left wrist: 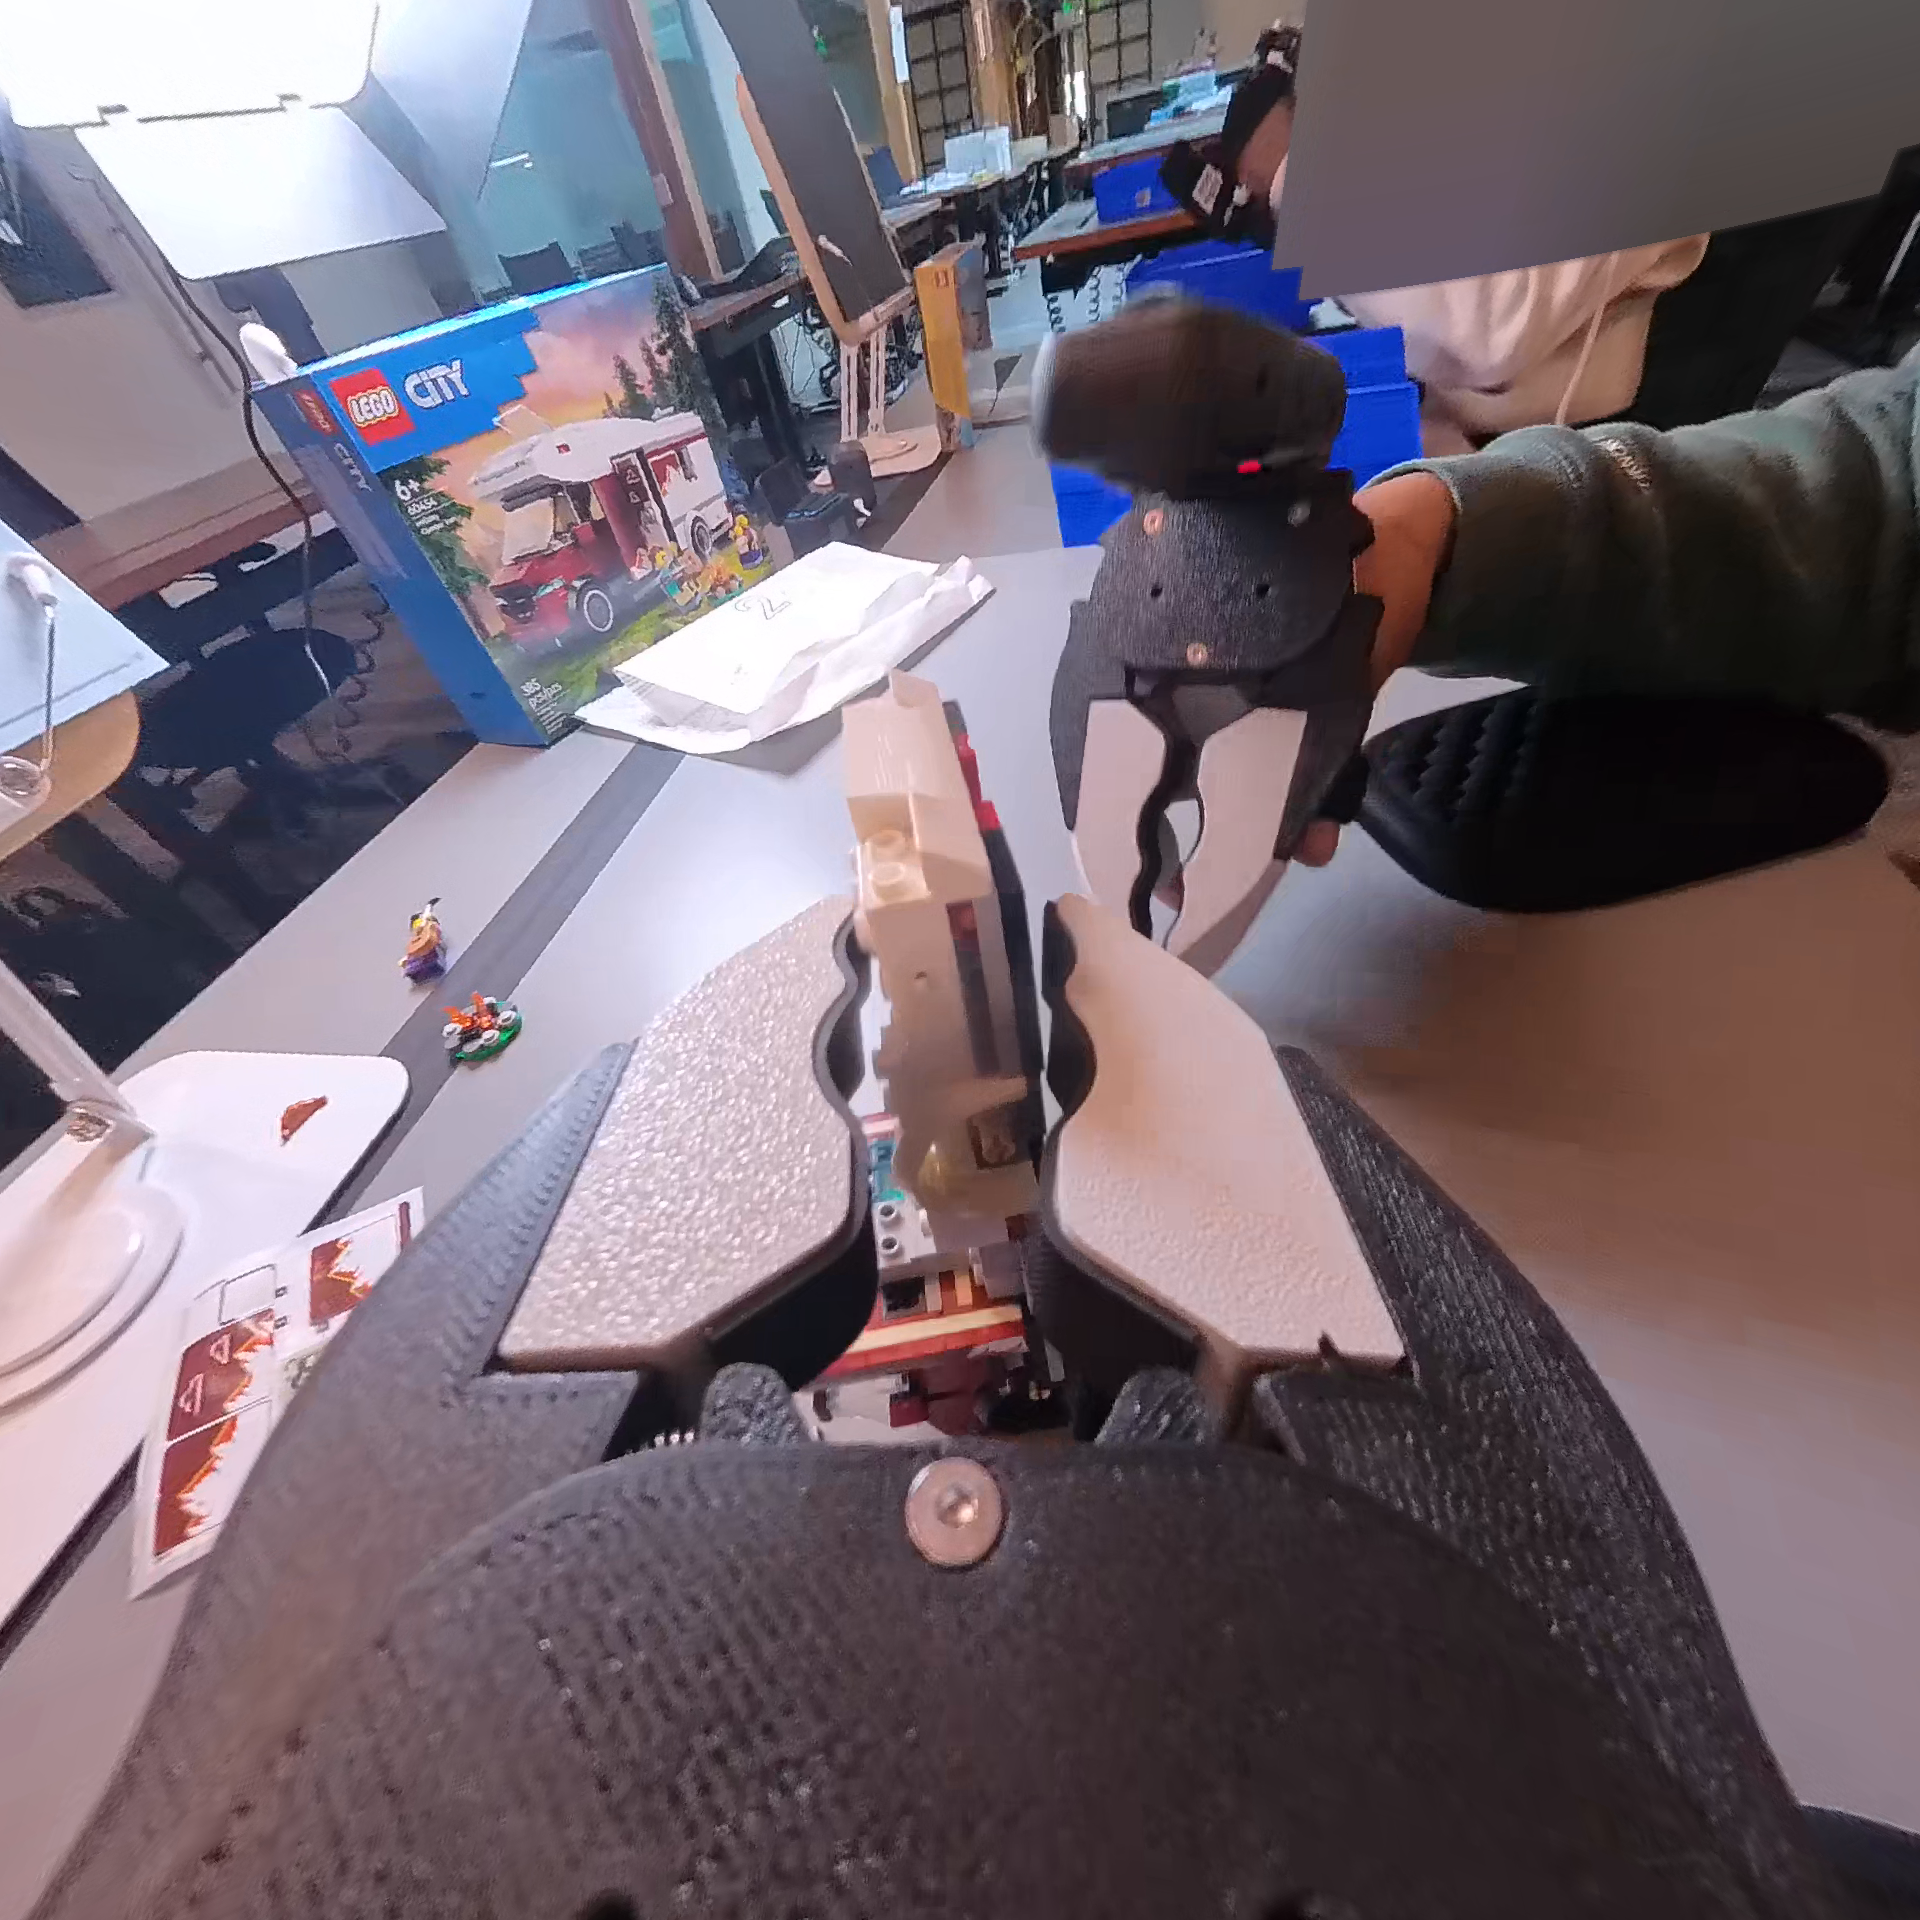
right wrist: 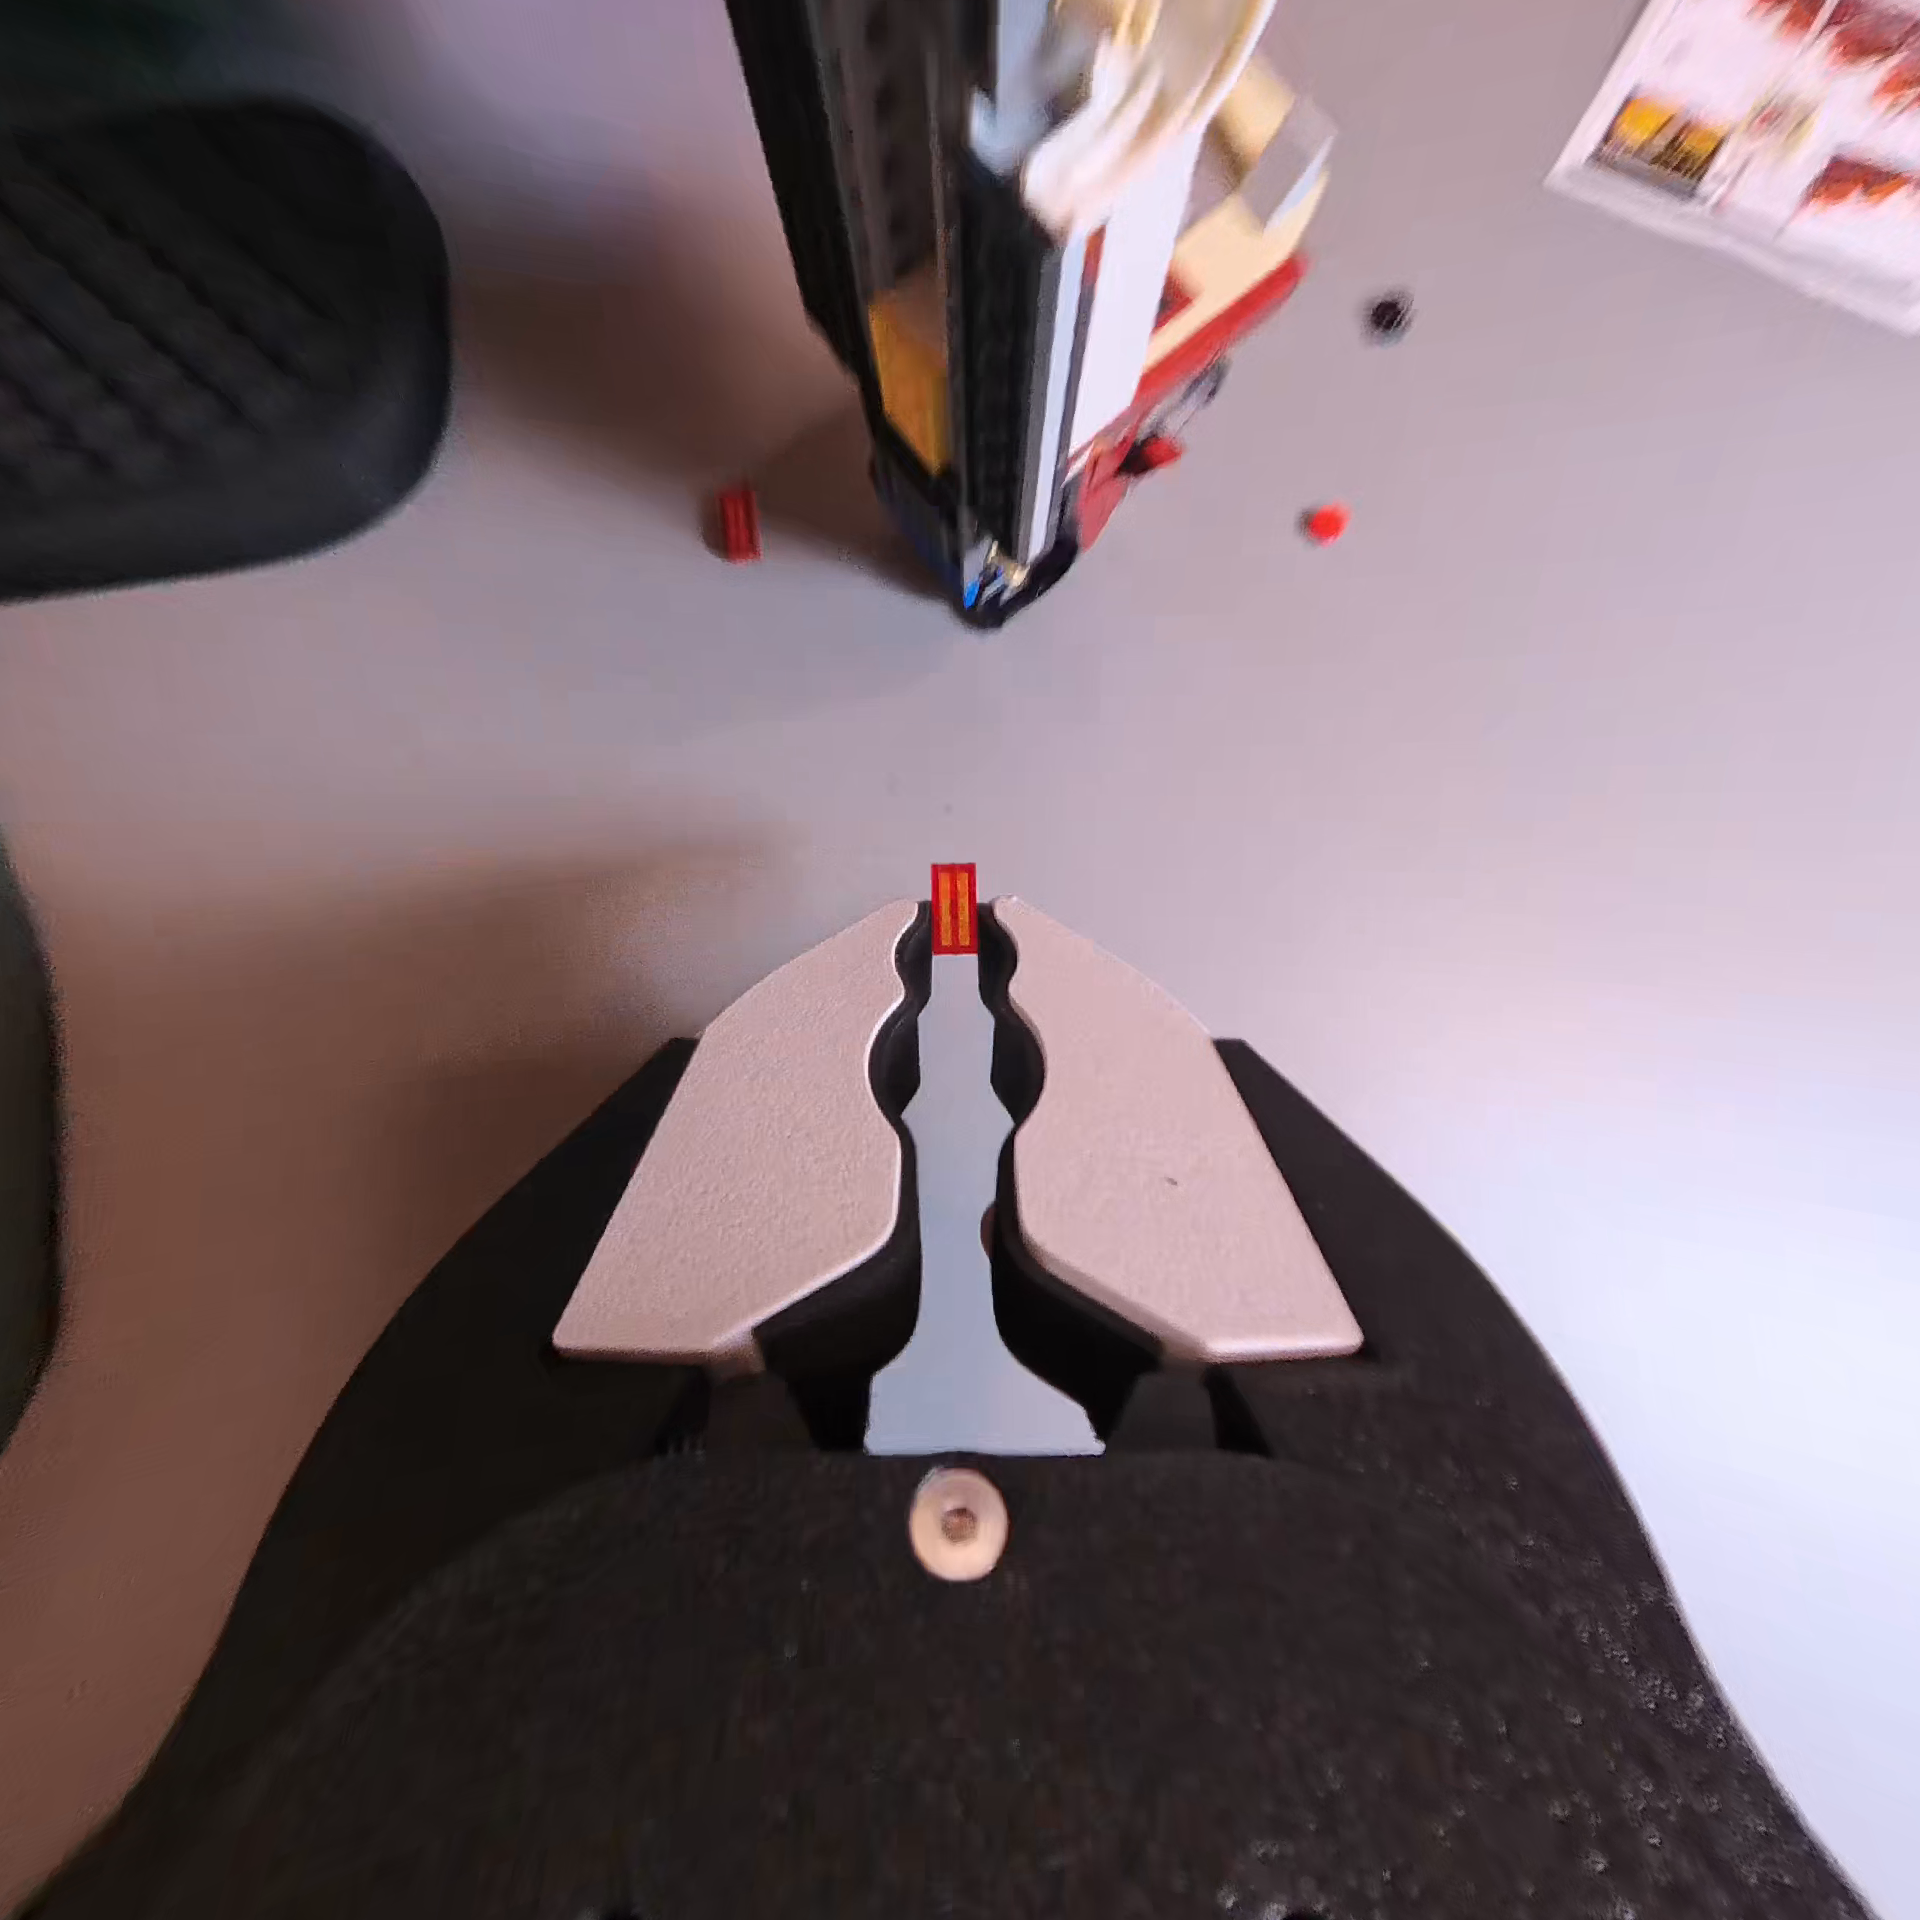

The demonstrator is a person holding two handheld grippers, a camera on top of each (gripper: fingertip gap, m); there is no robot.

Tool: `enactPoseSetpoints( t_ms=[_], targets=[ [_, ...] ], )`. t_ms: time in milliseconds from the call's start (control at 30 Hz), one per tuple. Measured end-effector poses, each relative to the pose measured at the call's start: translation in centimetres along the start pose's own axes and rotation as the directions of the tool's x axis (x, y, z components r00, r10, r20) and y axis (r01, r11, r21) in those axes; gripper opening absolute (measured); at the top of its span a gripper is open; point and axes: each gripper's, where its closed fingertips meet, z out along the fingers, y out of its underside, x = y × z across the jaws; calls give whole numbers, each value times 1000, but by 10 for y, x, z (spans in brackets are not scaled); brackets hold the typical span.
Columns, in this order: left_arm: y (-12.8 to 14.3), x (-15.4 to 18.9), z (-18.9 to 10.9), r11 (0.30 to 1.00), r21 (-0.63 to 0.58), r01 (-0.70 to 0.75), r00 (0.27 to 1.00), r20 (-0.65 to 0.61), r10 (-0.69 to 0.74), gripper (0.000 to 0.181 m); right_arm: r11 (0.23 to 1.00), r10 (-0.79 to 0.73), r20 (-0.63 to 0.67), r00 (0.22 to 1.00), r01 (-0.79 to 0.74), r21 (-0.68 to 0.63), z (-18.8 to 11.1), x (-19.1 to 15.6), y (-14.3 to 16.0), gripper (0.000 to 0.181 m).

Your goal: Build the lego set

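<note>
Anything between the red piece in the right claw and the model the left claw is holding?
Nothing visible. The right claw pinches the small red piece; between it and the camper model lies only bare table. A loose red brick sits off to the side.

An open-plan office or lab workspace is shown.

A long grey table (left wrist: 644, 831) is seen in the foreground of the left wrist view, with a bright panel lamp (left wrist: 208, 114) set on a white stand base (left wrist: 94, 1226) at its near left edge. Behind it, rows of further desks (left wrist: 1132, 156) are laid out down a large room, and blue storage bins (left wrist: 1371, 395) are stacked near them. Tall dark panels on pale wooden legs (left wrist: 831, 208) are stood on the floor beyond the table, and glass partitions (left wrist: 561, 125) are seen at the back. A black mesh chair seat (left wrist: 1621, 790) is placed beside the table.
</note>
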Motion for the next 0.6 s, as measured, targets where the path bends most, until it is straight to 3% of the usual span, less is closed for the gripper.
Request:
enactPoseSetpoints(
  t_ms=[200, 333, 467, 600],
  targets=[
    [-1, -8, 3, 1000, 0, 21, 999, 35, -21, 27, 985, -72, -49, 996, 79, 156, -44, 4, -52, 8],
    [-3, 2, 0, 999, 31, -21, 1000, -15, 21, 24, 953, -189, -62, 980, 199, 229, -70, -6, -89, 8],
    [-3, 13, -4, 996, 65, -58, 997, -39, 61, 24, 941, -270, -51, 961, 275, 197, -86, -15, -116, 8],
    [-3, 16, -6, 996, 65, -63, 997, -45, 66, 24, 945, -309, 12, 951, 305, 121, -84, -22, -134, 8]
  ],
)
